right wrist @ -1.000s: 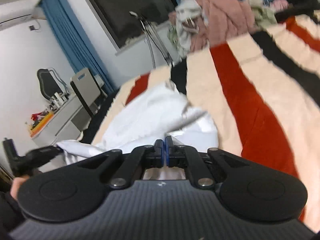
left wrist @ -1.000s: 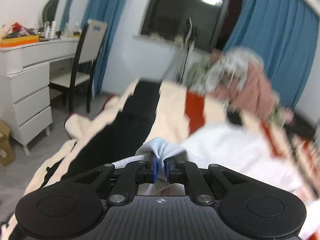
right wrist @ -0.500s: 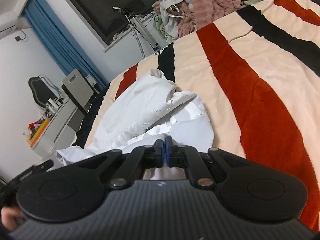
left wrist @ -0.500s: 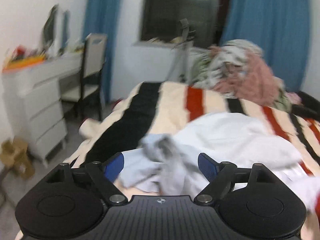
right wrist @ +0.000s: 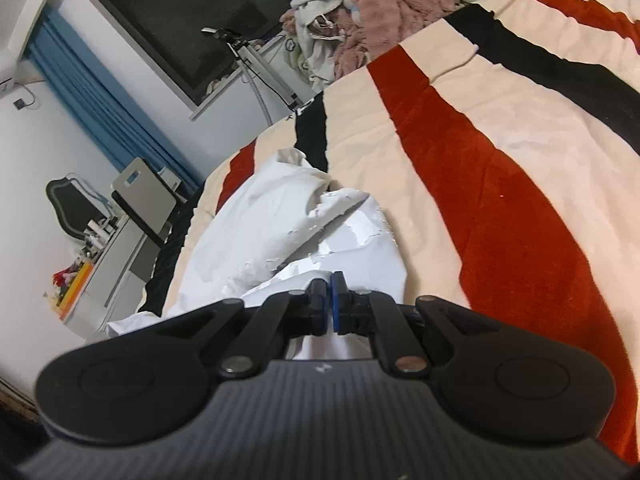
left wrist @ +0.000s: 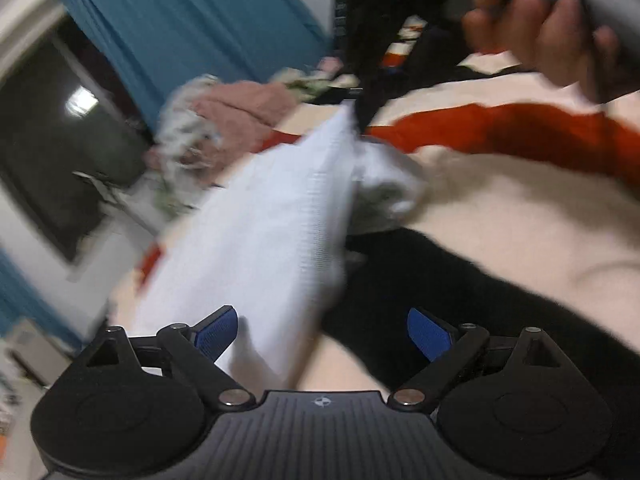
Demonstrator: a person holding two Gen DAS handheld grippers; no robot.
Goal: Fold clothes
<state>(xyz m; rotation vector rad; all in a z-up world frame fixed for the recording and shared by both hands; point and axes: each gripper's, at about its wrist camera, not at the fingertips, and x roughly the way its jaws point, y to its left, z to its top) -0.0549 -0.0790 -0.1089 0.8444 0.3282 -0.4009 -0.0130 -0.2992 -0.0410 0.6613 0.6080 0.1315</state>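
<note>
Left gripper [left wrist: 322, 330], jaws just opening, gapes wide; only its view shows a hand [left wrist: 536, 28]. Right gripper [right wrist: 328, 306] pinches the white garment [right wrist: 256, 236].

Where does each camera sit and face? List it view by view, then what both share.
Left wrist: rides the left tool, jaws just opened wide and clear of the white garment between them; faces across the bed; a hand shows top right.
Right wrist: rides the right tool, shut on the garment; faces along the bed toward the window.
Shared: garment, bed, clothes pile, curtains.
</note>
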